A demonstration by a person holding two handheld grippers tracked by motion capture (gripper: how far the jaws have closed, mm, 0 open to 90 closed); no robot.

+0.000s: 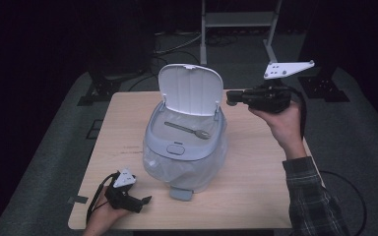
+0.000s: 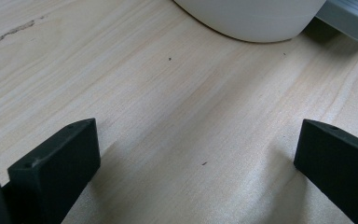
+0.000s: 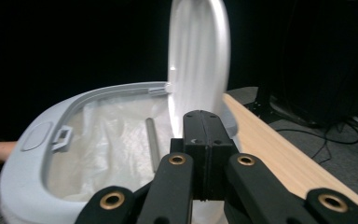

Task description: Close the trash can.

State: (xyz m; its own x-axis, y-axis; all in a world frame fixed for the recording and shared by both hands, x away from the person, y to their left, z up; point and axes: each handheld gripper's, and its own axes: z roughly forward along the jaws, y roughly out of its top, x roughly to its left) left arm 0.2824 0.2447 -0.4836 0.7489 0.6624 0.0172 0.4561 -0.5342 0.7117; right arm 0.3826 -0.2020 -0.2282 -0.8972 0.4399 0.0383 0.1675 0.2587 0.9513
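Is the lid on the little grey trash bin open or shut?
Open. The white hinged lid stands upright at the back of the grey plastic bin, so the clear liner bag and a metal spoon inside are visible.

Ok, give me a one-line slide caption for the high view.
Open-lidded bin with a spoon lying in its liner, a hand-held gripper at each side of the table.

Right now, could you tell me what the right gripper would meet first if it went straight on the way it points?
Probably the bin's raised lid: the shut right gripper points at its edge, just ahead.
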